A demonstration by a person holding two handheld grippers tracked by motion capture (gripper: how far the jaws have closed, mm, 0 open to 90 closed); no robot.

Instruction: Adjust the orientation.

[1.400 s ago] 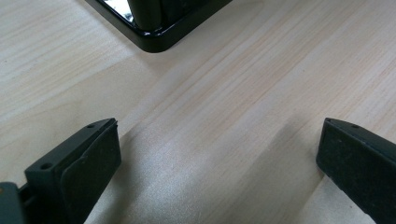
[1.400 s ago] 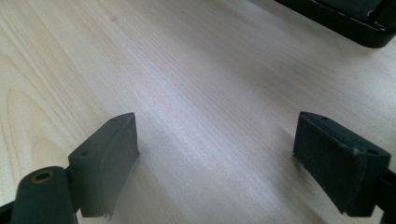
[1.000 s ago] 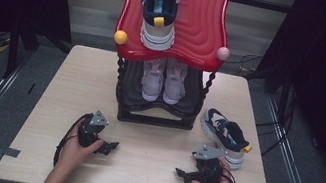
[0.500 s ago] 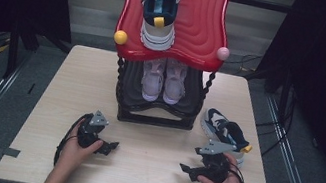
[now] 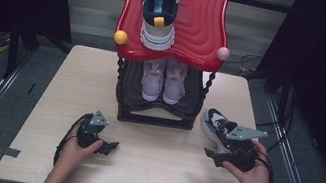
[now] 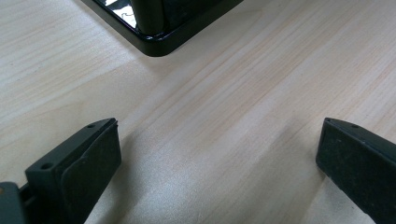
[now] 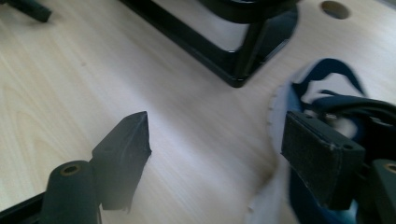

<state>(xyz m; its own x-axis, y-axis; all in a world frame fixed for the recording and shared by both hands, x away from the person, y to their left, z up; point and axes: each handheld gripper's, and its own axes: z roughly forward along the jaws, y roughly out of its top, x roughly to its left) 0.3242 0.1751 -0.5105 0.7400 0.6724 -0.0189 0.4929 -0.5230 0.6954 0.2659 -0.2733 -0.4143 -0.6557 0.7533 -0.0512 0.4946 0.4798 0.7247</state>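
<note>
Pale wooden table [image 5: 47, 101], my right gripper [image 5: 220, 158] spread, just closing slightly, nothing between, beside navy-and-white sneaker [image 5: 214, 122] right of black-and-red shoe rack [image 5: 156, 118], left gripper [image 5: 105, 146] spread.

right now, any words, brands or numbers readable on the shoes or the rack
None can be read.
Navy and white shoe on the table: no legible text, partly behind the right claw.
Shoe on the red top shelf: a yellow tab, no lettering to make out.
Pale pair on the lower shelf: too small to tell.
</note>
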